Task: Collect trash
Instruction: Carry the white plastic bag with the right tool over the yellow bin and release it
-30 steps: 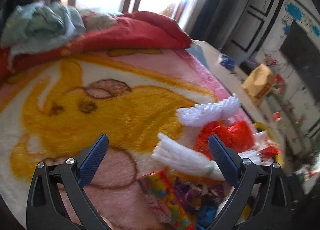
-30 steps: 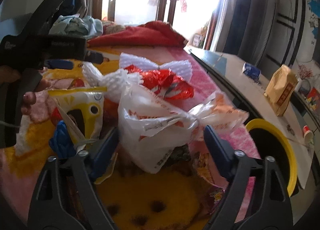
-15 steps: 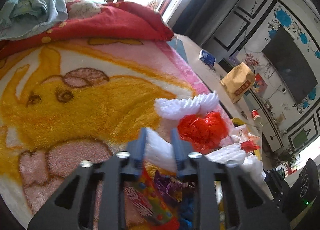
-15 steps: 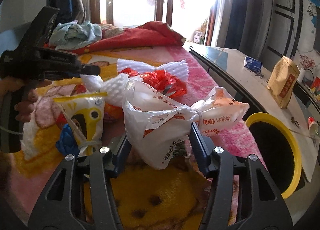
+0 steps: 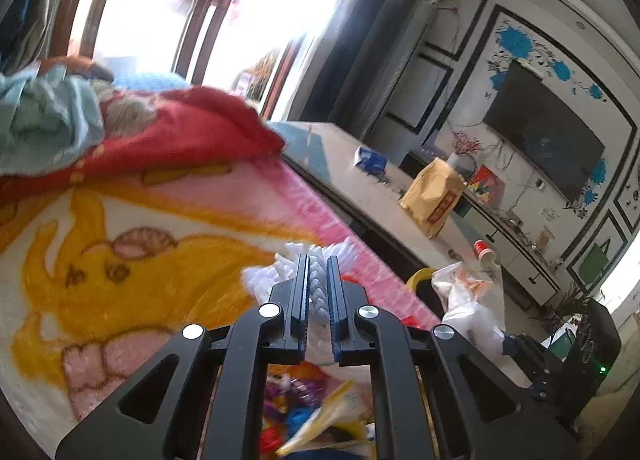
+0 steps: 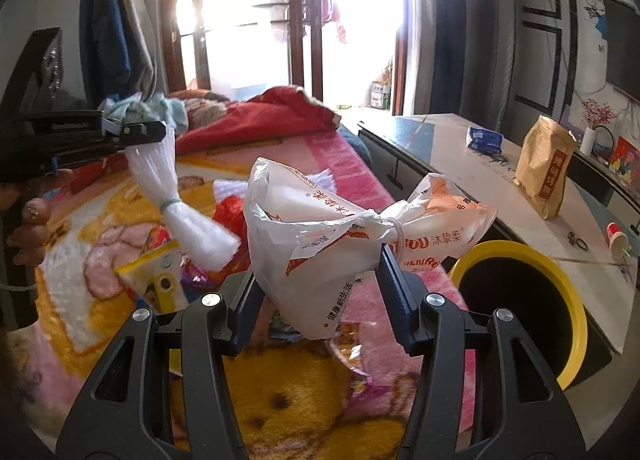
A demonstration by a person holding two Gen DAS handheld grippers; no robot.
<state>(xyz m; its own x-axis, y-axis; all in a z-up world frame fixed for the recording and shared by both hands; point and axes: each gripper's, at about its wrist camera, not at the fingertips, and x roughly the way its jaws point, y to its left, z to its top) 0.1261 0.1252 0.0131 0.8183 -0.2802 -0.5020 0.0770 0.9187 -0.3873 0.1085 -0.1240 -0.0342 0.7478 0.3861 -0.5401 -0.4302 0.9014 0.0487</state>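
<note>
My left gripper (image 5: 318, 280) is shut on a white foam net sleeve (image 5: 318, 284) and holds it lifted above the cartoon blanket (image 5: 132, 220). In the right wrist view the sleeve (image 6: 184, 212) hangs from that gripper (image 6: 140, 132). My right gripper (image 6: 320, 276) is shut on a knotted white plastic bag (image 6: 320, 244) with orange print, raised over the bed. A yellow-rimmed black trash bin (image 6: 520, 300) stands right of the bed. More wrappers, a red bag (image 6: 230, 216) and a yellow-white packet (image 6: 156, 280), lie on the blanket.
A long low table (image 6: 500, 196) runs beside the bed with a brown paper bag (image 6: 544, 168), a blue packet (image 6: 484, 140) and a red paper cup (image 6: 618, 234). A red quilt (image 6: 272, 116) and teal clothes (image 5: 44, 116) lie at the bed's far end.
My left gripper closed on the foam sleeve and lifted it off the pile. My right gripper closed on the white plastic bag and raised it.
</note>
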